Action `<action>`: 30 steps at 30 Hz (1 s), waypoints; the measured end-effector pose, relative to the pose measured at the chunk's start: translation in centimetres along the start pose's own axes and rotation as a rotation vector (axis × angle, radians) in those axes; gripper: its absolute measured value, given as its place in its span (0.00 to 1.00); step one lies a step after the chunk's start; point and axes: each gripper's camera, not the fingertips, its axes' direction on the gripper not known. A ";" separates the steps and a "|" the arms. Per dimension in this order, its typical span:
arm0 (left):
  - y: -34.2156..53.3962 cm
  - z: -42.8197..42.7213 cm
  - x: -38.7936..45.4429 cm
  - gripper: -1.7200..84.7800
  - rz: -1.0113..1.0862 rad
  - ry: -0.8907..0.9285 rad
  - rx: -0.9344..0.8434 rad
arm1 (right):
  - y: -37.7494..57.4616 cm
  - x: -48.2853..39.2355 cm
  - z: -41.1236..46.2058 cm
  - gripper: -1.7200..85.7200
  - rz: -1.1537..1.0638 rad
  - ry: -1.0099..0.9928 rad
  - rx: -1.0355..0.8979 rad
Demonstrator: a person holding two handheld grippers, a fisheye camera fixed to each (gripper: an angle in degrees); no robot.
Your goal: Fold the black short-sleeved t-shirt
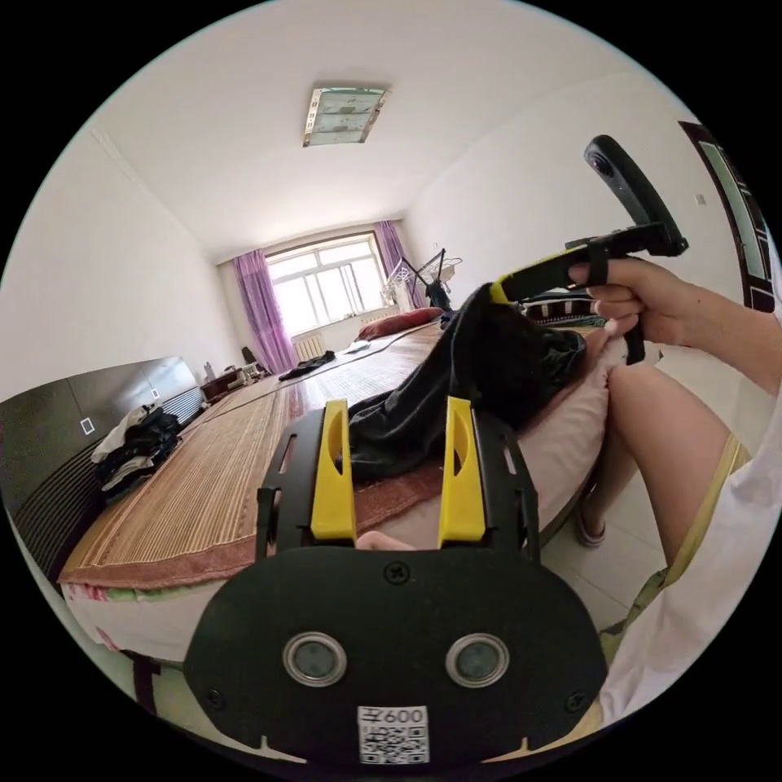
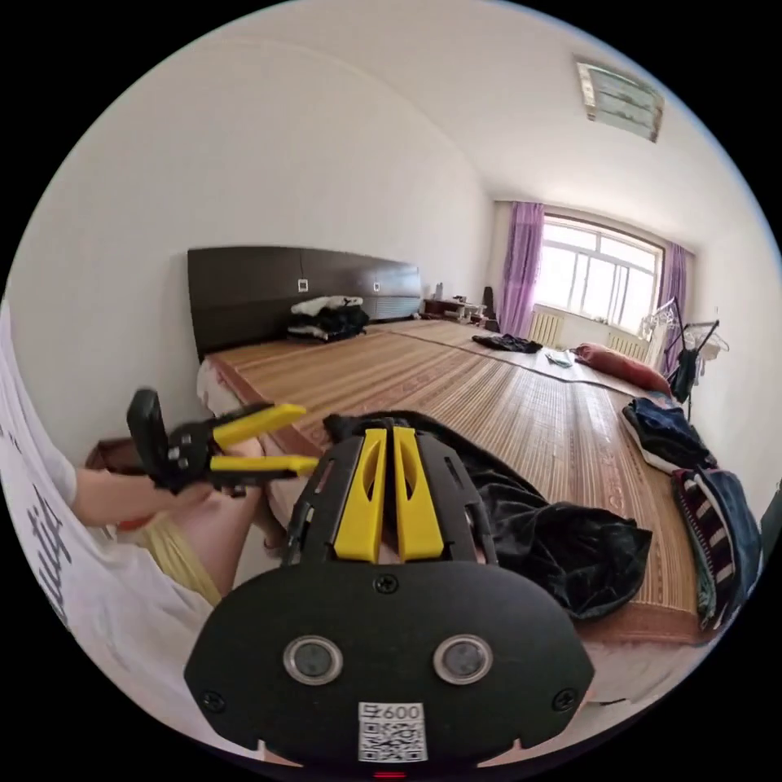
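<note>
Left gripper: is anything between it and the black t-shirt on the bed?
Nothing visible. The left gripper is open and empty, with the black t-shirt right past its tips on the mat-covered bed. The right gripper is shut on the shirt, lifting one part off the mat.

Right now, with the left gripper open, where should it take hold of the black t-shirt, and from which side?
Probably the slack edge of the black t-shirt lying on the bed mat, just ahead of the open left gripper. Come straight forward, low over the mat; the right gripper already lifts the other end.
</note>
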 end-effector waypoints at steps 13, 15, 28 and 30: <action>-3.8 2.9 -5.6 0.16 -0.113 -0.353 -0.157 | -6.8 5.8 -15.3 0.01 0.066 -0.095 0.320; -3.4 2.4 -6.4 0.10 -0.001 -0.310 -0.203 | -6.6 6.2 -16.9 0.01 0.075 -0.068 0.327; -22.1 -20.3 -15.4 0.02 0.283 -0.762 0.220 | -8.8 6.6 -30.8 0.01 0.045 -0.070 0.643; -24.4 -24.5 -15.6 0.02 0.289 -0.796 0.329 | -9.6 6.4 -33.2 0.01 0.031 -0.084 0.704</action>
